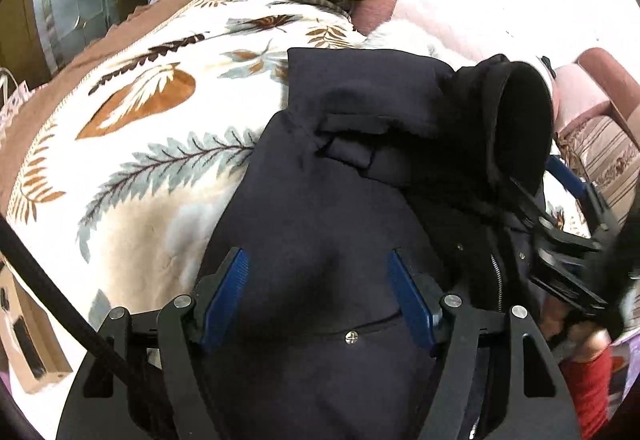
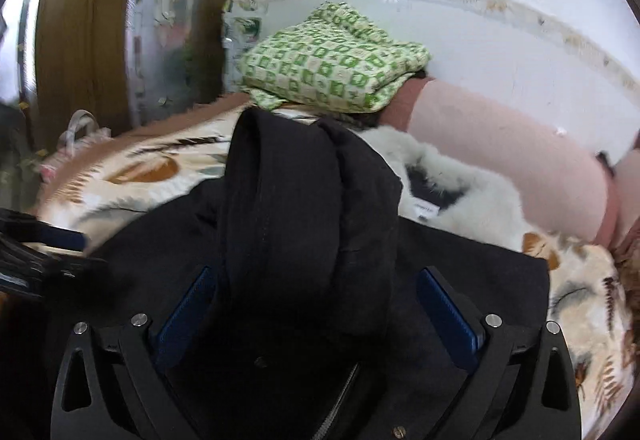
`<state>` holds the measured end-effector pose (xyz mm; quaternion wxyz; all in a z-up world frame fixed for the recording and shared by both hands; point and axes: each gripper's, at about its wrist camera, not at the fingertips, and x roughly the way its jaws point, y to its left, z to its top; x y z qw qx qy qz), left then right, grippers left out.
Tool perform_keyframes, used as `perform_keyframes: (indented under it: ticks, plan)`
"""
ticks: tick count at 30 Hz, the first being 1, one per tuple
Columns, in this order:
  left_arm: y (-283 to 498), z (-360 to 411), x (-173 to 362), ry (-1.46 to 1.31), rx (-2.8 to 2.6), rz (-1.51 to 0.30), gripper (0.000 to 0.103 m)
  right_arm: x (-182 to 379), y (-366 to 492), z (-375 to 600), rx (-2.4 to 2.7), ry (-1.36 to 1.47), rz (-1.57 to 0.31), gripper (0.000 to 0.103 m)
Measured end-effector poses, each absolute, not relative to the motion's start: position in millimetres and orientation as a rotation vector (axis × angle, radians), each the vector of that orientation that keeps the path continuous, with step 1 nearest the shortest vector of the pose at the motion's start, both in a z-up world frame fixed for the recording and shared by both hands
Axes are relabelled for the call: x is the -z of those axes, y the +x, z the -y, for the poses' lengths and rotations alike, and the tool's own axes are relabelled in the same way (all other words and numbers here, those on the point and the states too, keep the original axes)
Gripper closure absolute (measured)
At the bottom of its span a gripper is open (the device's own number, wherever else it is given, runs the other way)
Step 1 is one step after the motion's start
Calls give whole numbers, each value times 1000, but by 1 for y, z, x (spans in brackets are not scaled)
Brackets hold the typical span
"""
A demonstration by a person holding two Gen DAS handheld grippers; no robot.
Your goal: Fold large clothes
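A dark navy coat (image 1: 320, 200) lies spread on a leaf-patterned blanket (image 1: 152, 120) on a bed. One sleeve is folded across its upper part, and the sleeve's open cuff (image 1: 520, 128) points to the right. My left gripper (image 1: 320, 280) hangs open over the coat's body, its blue pads wide apart and clear of the cloth. In the right wrist view the folded sleeve (image 2: 300, 208) runs up the middle of the coat (image 2: 460, 264) next to a white fur collar (image 2: 460, 176). My right gripper (image 2: 316, 304) stands open astride the sleeve without pressing it. It also shows beside the cuff as the right gripper (image 1: 534, 176).
A folded green-and-white checked cloth (image 2: 332, 68) lies at the bed's head beside a pink bolster (image 2: 500, 152). A wooden-framed mirrored door (image 2: 88, 20) stands to the left. A cardboard box (image 1: 28, 340) sits on the floor. A person's red sleeve (image 1: 588, 388) shows at lower right.
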<state>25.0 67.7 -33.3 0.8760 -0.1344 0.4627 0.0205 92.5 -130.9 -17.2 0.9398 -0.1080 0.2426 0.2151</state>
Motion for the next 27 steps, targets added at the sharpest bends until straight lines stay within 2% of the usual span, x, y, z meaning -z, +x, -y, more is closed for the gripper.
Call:
perform_keyframes:
  ticks: [1,2,3,4,11,13,15,18,21,25,26,27]
  plan:
    - [25,-66,34,-282,-42,-970,32,20,95,131,-417,-222,-488,8]
    - [24,-63,35,-280,-42,-977,32,22,99,128,-402,-223,-501,33]
    - [25,-62,36,-280,-40,-981,32,23,108,126,-390,-214,-543,73]
    - [27,-59,37,-281,-38,-985,32,22,117,132,-369,-177,-587,85]
    - [28,-58,31,-300,-29,-965,32,-3,151,248,-317,347,-661,89]
    - [28,-57,30,-298,-28,-964,32,3,159,285,-269,471,-702,92]
    - [28,-57,31,-296,-28,-965,32,21,168,323,-210,592,-773,100]
    - [29,-59,35,-310,-30,-972,32,61,177,365,-153,784,-904,100]
    - [31,-60,40,-332,-22,-992,32,88,178,383,-30,819,-997,99]
    - [29,-61,40,-317,-31,-983,32,72,169,392,216,668,-962,97]
    - [29,-62,39,-316,-35,-979,32,66,166,398,285,641,-936,93]
    - [29,-63,38,-319,-40,-974,32,61,163,403,324,639,-911,82]
